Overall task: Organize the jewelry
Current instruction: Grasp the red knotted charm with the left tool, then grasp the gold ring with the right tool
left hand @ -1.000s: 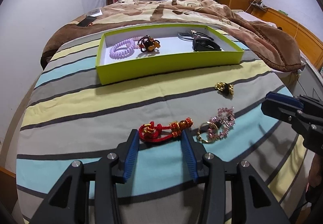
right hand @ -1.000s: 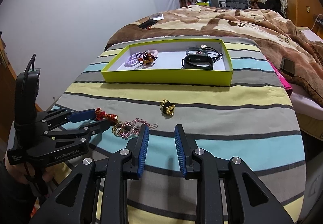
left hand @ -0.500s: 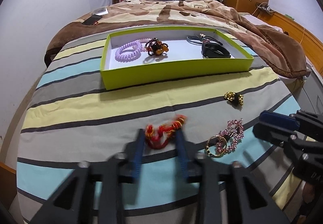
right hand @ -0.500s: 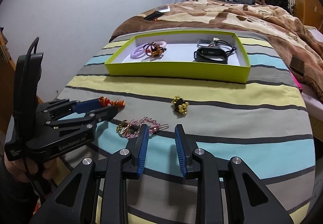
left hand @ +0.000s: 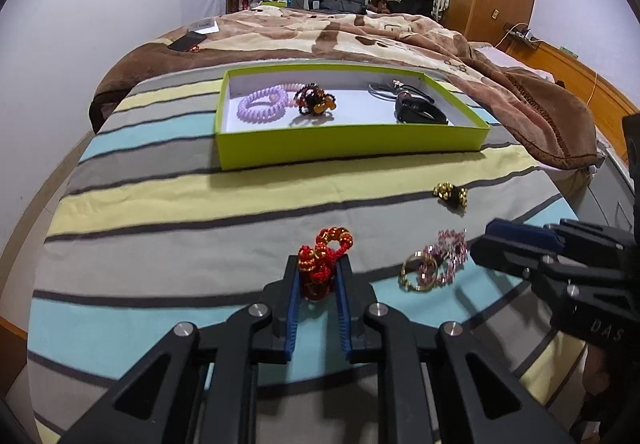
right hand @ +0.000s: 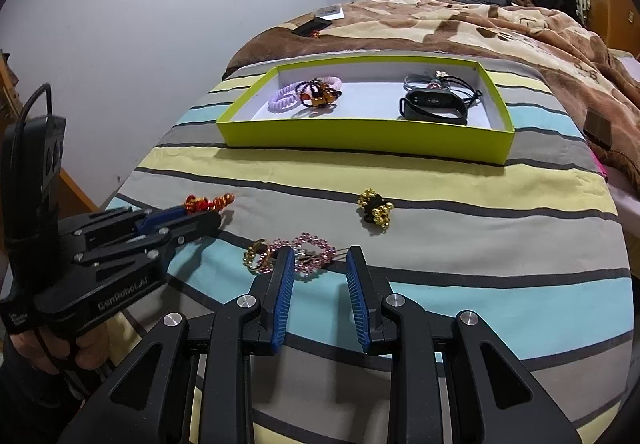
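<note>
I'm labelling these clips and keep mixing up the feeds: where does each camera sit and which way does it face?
Left wrist: on the left gripper, facing down its closing fingers onto the red bracelet they pinch; the right gripper shows at right.
Right wrist: on the right gripper, fingers apart over the pink clip; the left gripper and a hand show at left.
Both share the striped bed cover, green tray, gold beads.

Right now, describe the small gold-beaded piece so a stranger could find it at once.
Start at the green tray on the striped bedspread. On the grey stripe in front of it lies the gold-beaded piece, alone. Unlike the pink rhinestone clip nearer the camera, it is a tight gold cluster with a black centre.
</note>
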Motion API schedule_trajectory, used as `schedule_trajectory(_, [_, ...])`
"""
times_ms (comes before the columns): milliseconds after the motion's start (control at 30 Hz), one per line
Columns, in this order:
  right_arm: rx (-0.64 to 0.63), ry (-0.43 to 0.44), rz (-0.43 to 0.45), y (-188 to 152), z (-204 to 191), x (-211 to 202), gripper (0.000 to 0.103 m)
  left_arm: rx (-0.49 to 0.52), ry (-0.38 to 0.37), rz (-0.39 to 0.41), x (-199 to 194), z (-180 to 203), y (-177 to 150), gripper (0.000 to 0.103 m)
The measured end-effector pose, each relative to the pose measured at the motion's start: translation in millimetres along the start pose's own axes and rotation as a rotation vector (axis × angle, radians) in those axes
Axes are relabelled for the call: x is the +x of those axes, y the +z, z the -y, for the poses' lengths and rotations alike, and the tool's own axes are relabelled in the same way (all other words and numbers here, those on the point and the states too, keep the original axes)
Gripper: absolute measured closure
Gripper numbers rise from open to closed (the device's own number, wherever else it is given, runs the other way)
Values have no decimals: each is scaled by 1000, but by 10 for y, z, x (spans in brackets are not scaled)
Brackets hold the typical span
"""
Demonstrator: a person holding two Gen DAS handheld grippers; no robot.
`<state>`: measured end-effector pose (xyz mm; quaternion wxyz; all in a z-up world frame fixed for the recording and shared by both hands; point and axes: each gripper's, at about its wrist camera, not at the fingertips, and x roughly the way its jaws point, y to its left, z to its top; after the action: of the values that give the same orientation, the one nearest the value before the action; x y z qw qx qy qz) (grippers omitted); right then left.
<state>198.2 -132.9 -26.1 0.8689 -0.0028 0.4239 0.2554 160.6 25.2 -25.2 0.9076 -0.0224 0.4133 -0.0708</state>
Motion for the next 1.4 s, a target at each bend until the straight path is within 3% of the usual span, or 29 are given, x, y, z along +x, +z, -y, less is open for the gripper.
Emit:
schedule_trajectory(400, [-142,32,-24,8,-384,139,76,-73,19,41,-262,-257,-161,86])
schedule_trajectory(967, [-374,-130,-60,15,-722,327,76,-125,13,70,-368,-458,-237,86])
schedule_trajectory(1400, [-319,-59,-92,75,-668,472,76,-144,8,66,-365,-521,-268,86])
